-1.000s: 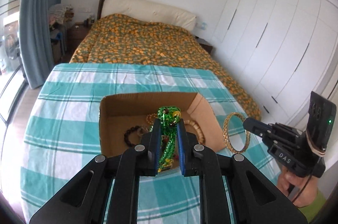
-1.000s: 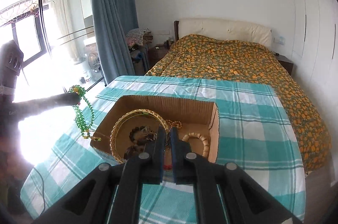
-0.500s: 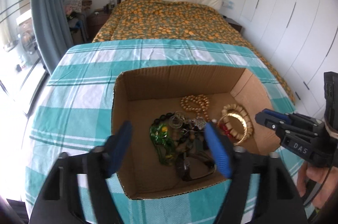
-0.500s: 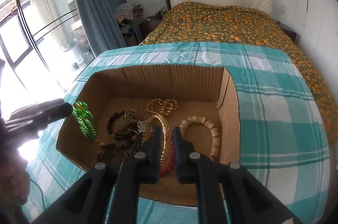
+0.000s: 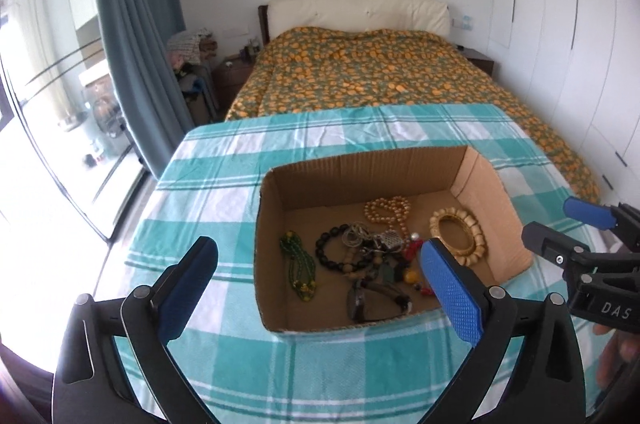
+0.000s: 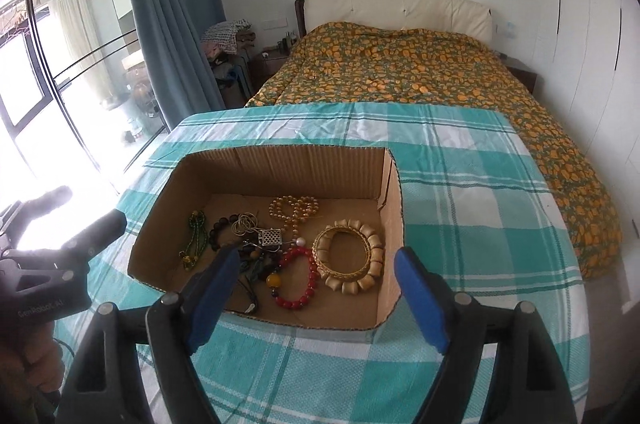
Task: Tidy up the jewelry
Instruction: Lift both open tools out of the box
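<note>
**Layout: box on table, bed behind**

A cardboard box (image 6: 390,192) sits on the table (image 6: 480,208). Inside it, a bead necklace (image 6: 295,207) lies at the back, bangles (image 6: 349,256) at right, a bead string (image 6: 195,238) at left. The bed (image 6: 420,72) stands behind the table.

Both wrist views look steeply down from close above the near table edge, sharing the cardboard box (image 5: 476,180) (image 6: 280,164), with the bed (image 5: 360,72) (image 6: 420,64) far behind.
</note>
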A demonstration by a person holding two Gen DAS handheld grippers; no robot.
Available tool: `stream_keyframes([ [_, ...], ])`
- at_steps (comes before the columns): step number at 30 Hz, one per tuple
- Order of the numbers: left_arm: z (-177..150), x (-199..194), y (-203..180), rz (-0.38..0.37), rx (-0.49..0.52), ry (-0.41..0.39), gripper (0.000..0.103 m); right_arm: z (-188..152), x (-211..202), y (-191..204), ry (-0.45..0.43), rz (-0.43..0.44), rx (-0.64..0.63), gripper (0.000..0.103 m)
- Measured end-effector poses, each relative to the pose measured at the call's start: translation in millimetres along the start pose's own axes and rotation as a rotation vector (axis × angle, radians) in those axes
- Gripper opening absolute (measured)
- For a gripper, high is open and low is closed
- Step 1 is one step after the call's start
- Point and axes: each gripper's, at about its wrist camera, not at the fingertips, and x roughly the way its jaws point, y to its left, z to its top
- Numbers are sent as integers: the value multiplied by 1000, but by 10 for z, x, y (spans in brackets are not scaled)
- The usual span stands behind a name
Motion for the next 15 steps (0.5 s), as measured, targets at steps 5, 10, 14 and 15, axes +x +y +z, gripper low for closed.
stream_keyframes([
  [5,-12,-246,38,-15,-43,4,102,-25,-354,162,-19,-15,-39,82],
  [10,-23,-441,67,9,-50,0,102,-11,-601,270,-27,2,-55,82],
  [14,-35,-575,88,34,-54,-11,103,-18,-741,327,-26,20,-64,82],
  [15,-34,-602,92,40,-55,-11,103,-13,-761,337,-26,23,-67,82],
])
